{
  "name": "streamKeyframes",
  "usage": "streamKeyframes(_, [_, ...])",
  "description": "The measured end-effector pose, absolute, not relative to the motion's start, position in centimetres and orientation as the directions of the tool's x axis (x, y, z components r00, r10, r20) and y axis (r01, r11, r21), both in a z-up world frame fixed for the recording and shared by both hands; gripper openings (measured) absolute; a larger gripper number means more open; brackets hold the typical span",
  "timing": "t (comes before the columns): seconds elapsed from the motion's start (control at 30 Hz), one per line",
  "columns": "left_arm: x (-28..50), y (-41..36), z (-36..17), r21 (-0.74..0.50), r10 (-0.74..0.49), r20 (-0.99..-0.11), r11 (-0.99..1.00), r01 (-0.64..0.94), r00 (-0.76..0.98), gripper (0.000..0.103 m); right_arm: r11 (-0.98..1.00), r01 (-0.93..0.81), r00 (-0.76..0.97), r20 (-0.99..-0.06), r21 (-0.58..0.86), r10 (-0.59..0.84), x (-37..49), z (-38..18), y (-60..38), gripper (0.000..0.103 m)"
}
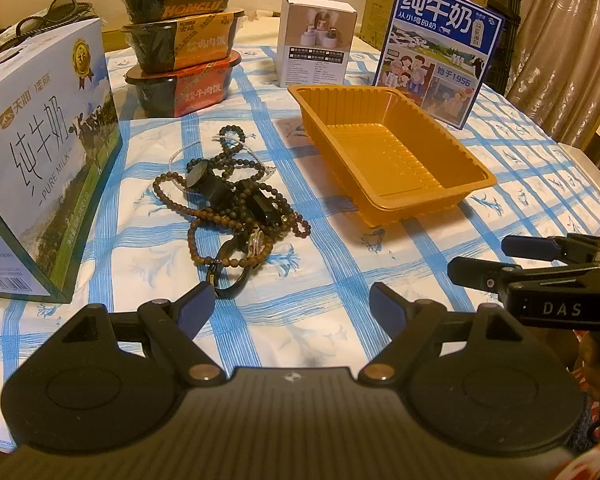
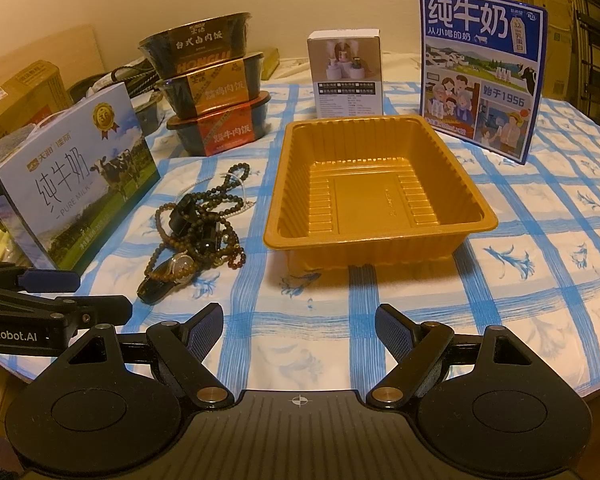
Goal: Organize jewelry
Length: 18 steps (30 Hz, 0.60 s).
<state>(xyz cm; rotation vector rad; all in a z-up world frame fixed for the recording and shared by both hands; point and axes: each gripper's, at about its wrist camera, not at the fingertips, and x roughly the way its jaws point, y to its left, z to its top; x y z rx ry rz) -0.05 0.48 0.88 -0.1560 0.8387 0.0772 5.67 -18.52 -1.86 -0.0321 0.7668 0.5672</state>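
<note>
A tangled pile of jewelry (image 1: 236, 204) (image 2: 200, 224) lies on the blue-checked tablecloth: brown bead strings, a pale bead strand, black pieces and a wristwatch (image 2: 176, 270) at its near end. To its right stands an orange plastic tray (image 1: 452, 148) (image 2: 476, 204) with nothing in it. My left gripper (image 1: 292, 304) hovers open just short of the watch strap. My right gripper (image 2: 300, 326) is open too, in front of the tray's near wall. Each gripper shows at the edge of the other's view.
A white-blue milk carton (image 1: 48, 168) (image 2: 72, 192) stands left of the pile. Three stacked meal bowls (image 1: 184, 36) (image 2: 216, 96), a small white box (image 1: 316, 40) (image 2: 346, 76) and a blue milk box (image 1: 440, 48) (image 2: 484, 68) line the back. The table edge curves at right (image 2: 580, 376).
</note>
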Motion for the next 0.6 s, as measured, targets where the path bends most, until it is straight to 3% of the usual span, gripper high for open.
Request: streamKeyframes(0.6, [-0.04, 0.51, 0.86, -0.107, 0.007, -0.745, 0.986, -0.129, 0.667, 0.083, 0.85, -0.497, 0.579, -0.664, 0.172, 0.473, 5.66, -1.76, -18.48, 0.083])
